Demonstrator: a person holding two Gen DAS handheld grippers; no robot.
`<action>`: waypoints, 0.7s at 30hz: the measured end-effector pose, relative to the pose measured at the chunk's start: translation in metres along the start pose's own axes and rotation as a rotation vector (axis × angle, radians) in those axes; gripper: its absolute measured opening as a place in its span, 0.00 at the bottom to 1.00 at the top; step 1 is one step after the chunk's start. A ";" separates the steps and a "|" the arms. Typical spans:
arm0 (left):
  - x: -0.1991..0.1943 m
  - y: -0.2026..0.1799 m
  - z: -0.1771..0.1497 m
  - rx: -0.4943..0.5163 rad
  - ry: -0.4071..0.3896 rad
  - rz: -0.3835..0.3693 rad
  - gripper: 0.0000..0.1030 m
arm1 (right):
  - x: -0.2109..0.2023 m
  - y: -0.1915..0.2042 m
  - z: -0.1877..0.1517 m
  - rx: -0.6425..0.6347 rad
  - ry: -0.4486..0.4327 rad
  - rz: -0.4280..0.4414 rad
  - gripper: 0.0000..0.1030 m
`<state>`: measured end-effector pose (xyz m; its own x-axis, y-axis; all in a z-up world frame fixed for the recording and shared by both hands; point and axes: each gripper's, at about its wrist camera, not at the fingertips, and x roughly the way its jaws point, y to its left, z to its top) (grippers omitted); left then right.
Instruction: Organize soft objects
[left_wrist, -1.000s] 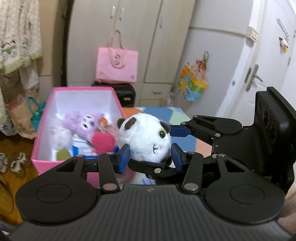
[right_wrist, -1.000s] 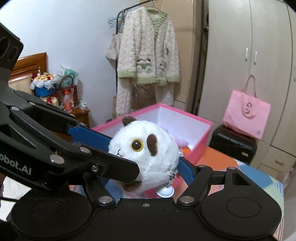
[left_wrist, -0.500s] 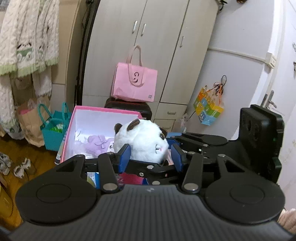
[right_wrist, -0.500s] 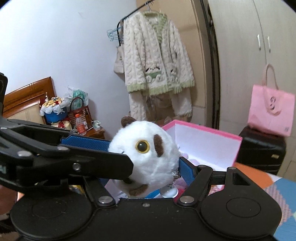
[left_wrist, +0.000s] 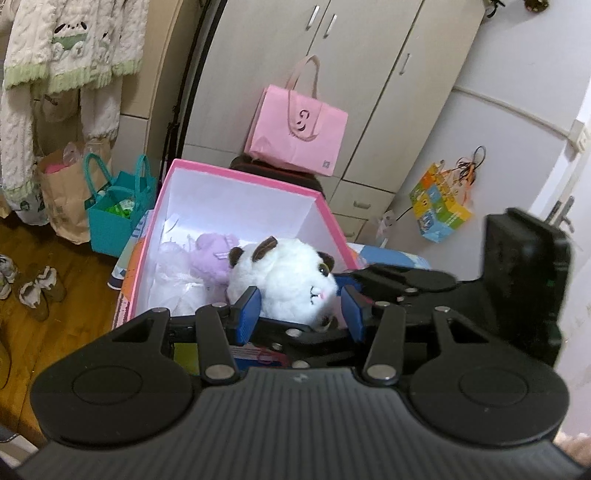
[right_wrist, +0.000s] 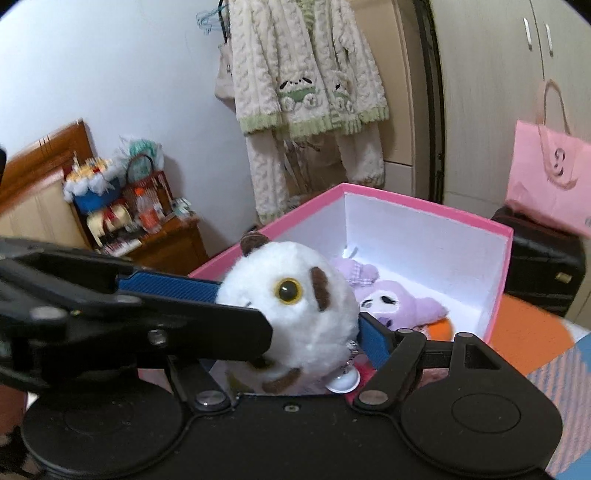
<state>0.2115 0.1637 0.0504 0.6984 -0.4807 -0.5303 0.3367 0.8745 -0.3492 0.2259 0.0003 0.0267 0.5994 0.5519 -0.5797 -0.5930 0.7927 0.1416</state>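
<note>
A round white plush (left_wrist: 284, 275) with brown ears and a yellow eye is held over the near edge of the pink box (left_wrist: 236, 177). Both grippers flank it. My left gripper (left_wrist: 299, 308) has its blue pads on either side of the plush, and whether they press it is unclear. My right gripper (right_wrist: 295, 314) is shut on the white plush (right_wrist: 291, 314); a small silver bell hangs below it. A purple plush (right_wrist: 402, 306) and a white fluffy toy (left_wrist: 177, 273) lie inside the box.
A pink tote bag (left_wrist: 299, 133) sits on a black case behind the box. A teal bag (left_wrist: 118, 210) and a paper bag stand on the wooden floor at left. A cream cardigan (right_wrist: 306, 81) hangs on the wall. A cluttered wooden nightstand (right_wrist: 147, 229) stands at left.
Both grippers with the white plush have risen and moved over the box's near edge; the box interior now shows lower and deeper in both views.
</note>
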 end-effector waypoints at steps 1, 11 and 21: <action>0.004 0.001 0.000 0.008 0.004 0.020 0.46 | -0.001 0.002 -0.001 -0.032 0.000 -0.027 0.79; 0.018 -0.004 -0.016 -0.007 0.019 0.089 0.47 | -0.050 -0.001 -0.032 -0.085 -0.109 -0.047 0.79; -0.018 -0.031 -0.030 0.037 -0.079 0.163 0.51 | -0.098 0.001 -0.058 -0.048 -0.203 -0.095 0.80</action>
<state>0.1697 0.1434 0.0472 0.7926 -0.3270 -0.5147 0.2371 0.9429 -0.2339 0.1355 -0.0683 0.0378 0.7470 0.5197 -0.4148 -0.5504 0.8332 0.0526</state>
